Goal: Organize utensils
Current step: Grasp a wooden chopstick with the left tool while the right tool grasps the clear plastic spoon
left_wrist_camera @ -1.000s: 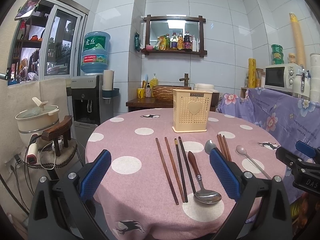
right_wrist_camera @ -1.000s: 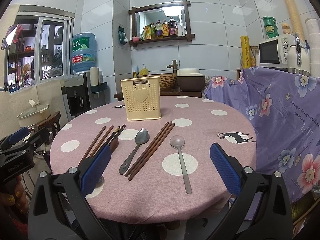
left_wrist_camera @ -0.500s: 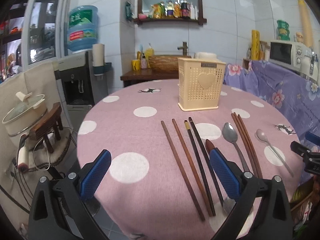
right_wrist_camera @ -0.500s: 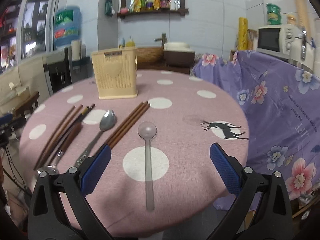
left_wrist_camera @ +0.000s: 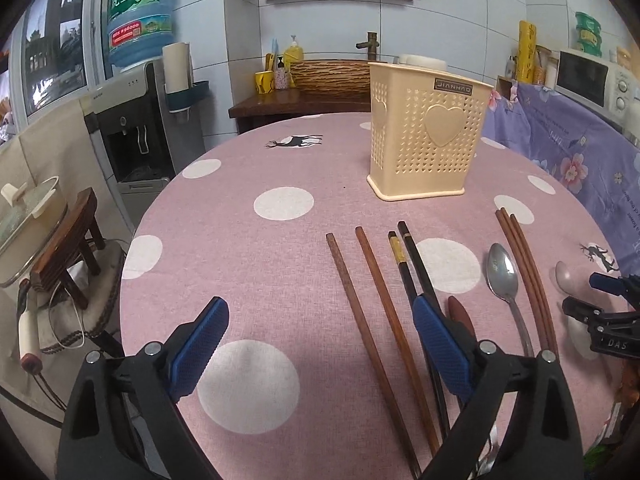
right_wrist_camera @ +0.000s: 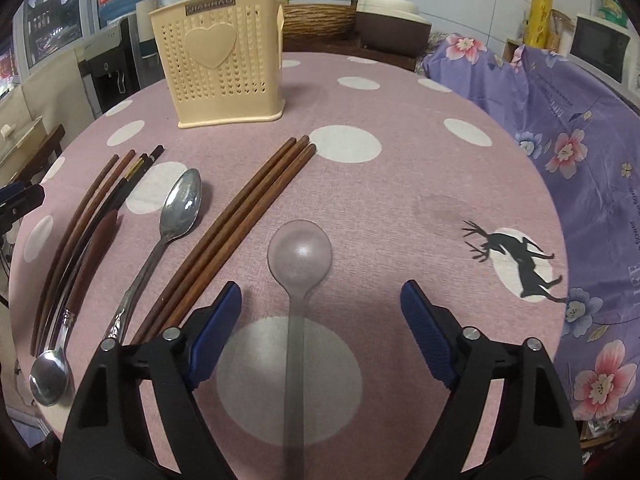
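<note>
A cream perforated utensil holder (left_wrist_camera: 426,136) stands upright at the far side of the pink dotted table (left_wrist_camera: 280,240); it also shows in the right wrist view (right_wrist_camera: 222,72). Brown chopsticks (left_wrist_camera: 372,320), dark chopsticks (left_wrist_camera: 412,264), a metal spoon (left_wrist_camera: 502,272) and a bundle of three chopsticks (right_wrist_camera: 240,220) lie in front of it. A translucent spoon (right_wrist_camera: 298,280) lies between the fingers of my open right gripper (right_wrist_camera: 320,336). A wood-handled spoon (right_wrist_camera: 96,248) lies at the left. My left gripper (left_wrist_camera: 316,352) is open and empty above the brown chopsticks.
A purple floral cloth (right_wrist_camera: 580,160) covers furniture to the right of the table. A water dispenser (left_wrist_camera: 136,120) and a stool with a pot (left_wrist_camera: 48,232) stand to the left. A sideboard with a basket (left_wrist_camera: 332,76) is behind the table.
Both grippers have moved forward and lower over the table, closer to the utensils. The translucent spoon now lies between the right gripper's fingers. Both stay open.
</note>
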`<action>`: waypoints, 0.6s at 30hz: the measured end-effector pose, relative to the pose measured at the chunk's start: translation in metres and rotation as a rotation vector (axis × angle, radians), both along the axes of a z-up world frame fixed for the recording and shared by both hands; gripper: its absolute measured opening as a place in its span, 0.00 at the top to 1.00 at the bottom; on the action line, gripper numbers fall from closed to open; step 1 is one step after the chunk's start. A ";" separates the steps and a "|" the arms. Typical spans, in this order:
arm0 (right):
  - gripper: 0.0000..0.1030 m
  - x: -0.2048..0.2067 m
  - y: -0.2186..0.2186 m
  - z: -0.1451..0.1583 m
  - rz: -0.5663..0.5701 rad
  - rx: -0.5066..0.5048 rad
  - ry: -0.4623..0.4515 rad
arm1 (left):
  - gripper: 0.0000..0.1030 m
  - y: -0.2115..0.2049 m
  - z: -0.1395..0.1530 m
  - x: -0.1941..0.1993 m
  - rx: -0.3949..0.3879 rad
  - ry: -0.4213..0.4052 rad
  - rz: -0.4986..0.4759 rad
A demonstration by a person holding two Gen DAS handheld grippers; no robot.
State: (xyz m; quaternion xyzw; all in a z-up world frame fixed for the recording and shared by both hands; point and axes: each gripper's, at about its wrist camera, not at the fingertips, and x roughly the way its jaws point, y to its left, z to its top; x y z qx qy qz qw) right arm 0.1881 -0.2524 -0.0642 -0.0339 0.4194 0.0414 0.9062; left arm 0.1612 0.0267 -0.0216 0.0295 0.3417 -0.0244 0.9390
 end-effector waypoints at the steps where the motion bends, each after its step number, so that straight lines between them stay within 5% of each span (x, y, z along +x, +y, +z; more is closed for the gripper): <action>1: 0.28 0.002 0.001 0.000 0.000 0.003 0.003 | 0.10 0.000 0.000 0.002 0.001 0.004 -0.004; 7: 0.38 0.017 0.000 0.001 -0.020 0.035 0.025 | 0.10 0.004 0.000 0.009 -0.012 0.016 0.001; 15: 0.63 0.025 0.008 0.004 -0.026 0.036 0.032 | 0.13 0.002 -0.003 0.020 -0.011 0.054 -0.007; 18: 0.64 0.025 0.009 0.004 -0.032 0.035 0.032 | 0.18 -0.001 -0.005 0.026 -0.014 0.078 -0.014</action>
